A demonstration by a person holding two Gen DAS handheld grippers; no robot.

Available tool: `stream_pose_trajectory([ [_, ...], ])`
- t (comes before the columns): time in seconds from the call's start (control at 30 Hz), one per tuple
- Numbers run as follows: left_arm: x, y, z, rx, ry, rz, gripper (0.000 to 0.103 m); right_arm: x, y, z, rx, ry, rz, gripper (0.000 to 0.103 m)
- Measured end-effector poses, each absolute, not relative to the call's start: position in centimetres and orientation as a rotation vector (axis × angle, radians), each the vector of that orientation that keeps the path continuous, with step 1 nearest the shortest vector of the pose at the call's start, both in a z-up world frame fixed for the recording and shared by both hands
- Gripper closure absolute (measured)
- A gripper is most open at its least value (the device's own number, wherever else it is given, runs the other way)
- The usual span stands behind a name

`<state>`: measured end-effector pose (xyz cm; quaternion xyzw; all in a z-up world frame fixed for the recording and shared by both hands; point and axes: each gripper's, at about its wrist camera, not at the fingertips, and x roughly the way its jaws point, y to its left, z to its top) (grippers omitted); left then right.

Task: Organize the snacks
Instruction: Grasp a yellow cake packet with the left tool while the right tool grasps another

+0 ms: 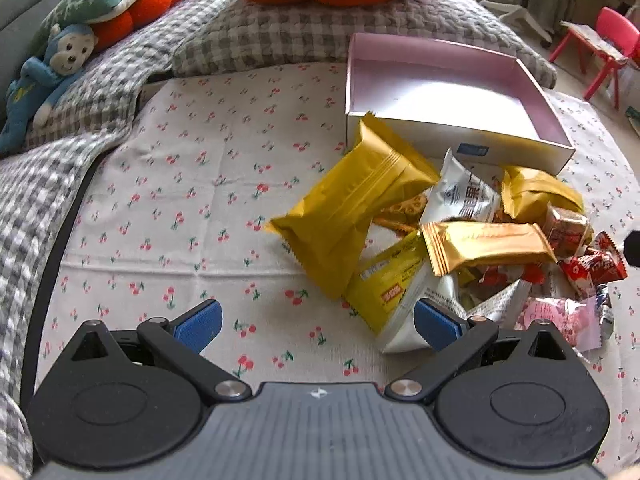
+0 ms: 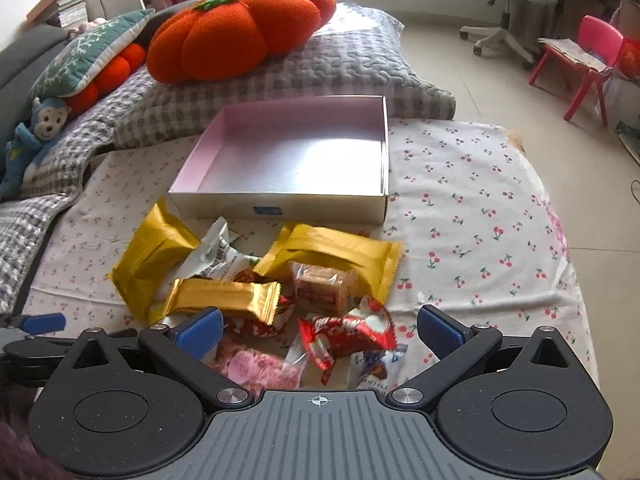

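Observation:
A pile of wrapped snacks lies on the cherry-print cloth [image 1: 180, 208] in front of an empty pink-lined box [image 1: 440, 92] [image 2: 296, 156]. The pile holds a big yellow packet [image 1: 352, 208] [image 2: 154, 258], a second yellow packet [image 2: 332, 258], a gold bar [image 1: 488, 244] [image 2: 228, 300], a white packet [image 1: 460, 192], a red wrapper [image 2: 352, 334] and a pink one [image 2: 256, 366]. My left gripper [image 1: 318, 324] is open and empty, left of the pile. My right gripper [image 2: 320, 330] is open and empty, low over the near end of the pile.
A checked grey quilt [image 1: 120, 80] and pillow lie behind and left of the cloth, with an orange pumpkin cushion [image 2: 240, 28] and a blue monkey toy [image 1: 52, 68]. The bed's right edge drops to tiled floor [image 2: 500, 92], with a pink chair [image 2: 588, 64] and an office chair beyond.

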<state>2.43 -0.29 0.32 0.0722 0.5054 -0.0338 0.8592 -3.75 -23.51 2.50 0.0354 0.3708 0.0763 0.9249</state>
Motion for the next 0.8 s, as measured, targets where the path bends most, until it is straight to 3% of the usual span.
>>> stream_pose_trajectory([
  [0.4,5.4,0.7,-0.2,0.203,0.921,-0.213,0.004,0.7,-26.7,0.8,0.161,0.838,0.211,0.001],
  [0.8,8.2,1.7,-1.7,0.137,0.932,-0.498,0.018,5.5,-28.9,-1.8,0.312,0.854,0.257,0.001],
])
